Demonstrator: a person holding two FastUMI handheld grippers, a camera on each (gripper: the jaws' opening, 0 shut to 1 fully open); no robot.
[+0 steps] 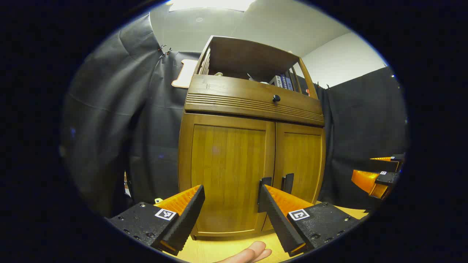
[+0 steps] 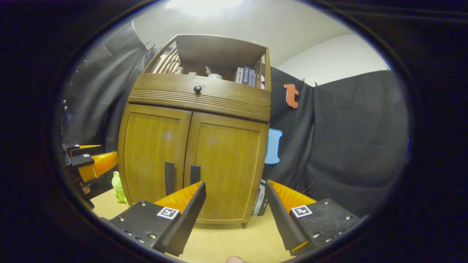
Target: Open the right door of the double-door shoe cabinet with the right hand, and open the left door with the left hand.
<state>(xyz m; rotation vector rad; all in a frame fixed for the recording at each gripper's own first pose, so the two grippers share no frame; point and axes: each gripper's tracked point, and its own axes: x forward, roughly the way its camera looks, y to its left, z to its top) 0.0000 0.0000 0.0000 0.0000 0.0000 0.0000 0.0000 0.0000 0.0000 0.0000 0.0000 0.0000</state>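
Observation:
The wooden shoe cabinet (image 1: 252,160) (image 2: 193,157) stands on a light table with both doors closed. In the left gripper view, the left door (image 1: 226,171) and right door (image 1: 301,160) each carry a black vertical handle, the left handle (image 1: 264,190) and the right handle (image 1: 288,182), near the middle seam. My left gripper (image 1: 231,199) is open and held in front of the left door, apart from it. In the right gripper view, my right gripper (image 2: 234,195) is open in front of the right door (image 2: 228,168), its handle (image 2: 195,174) just above the left finger. The other gripper (image 1: 378,175) (image 2: 89,162) appears off to the side.
A drawer with a black knob (image 1: 276,98) (image 2: 197,88) sits above the doors, under an open shelf with books (image 2: 245,76). A small green frog figure (image 2: 117,188) stands on the table left of the cabinet. Something flat leans by the cabinet's right foot (image 2: 259,201).

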